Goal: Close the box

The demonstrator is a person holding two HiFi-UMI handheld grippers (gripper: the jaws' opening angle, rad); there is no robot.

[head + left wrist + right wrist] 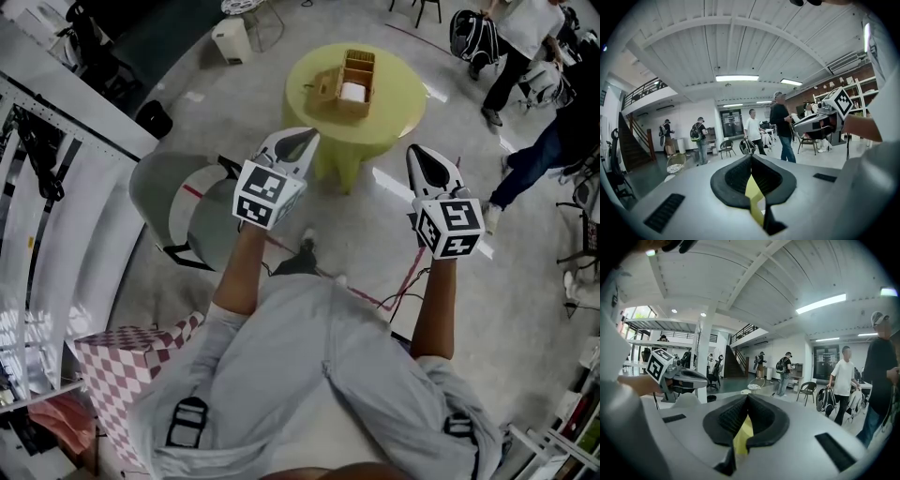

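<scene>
Box (353, 82) rests on yellow table (398, 108), well beyond outstretched forearms; left gripper (302, 139) and right gripper (419, 155) both closed, empty.

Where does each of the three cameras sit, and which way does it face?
Head view: on the person's head, facing steeply down at the yellow table and box; shows forearms, torso, left gripper, right gripper.
Left gripper view: on the left gripper, facing out across the room over shut jaws; right gripper at right.
Right gripper view: on the right gripper, facing out across the room over shut jaws; left gripper at left.
Both gripper views share the person in a white shirt.
</scene>
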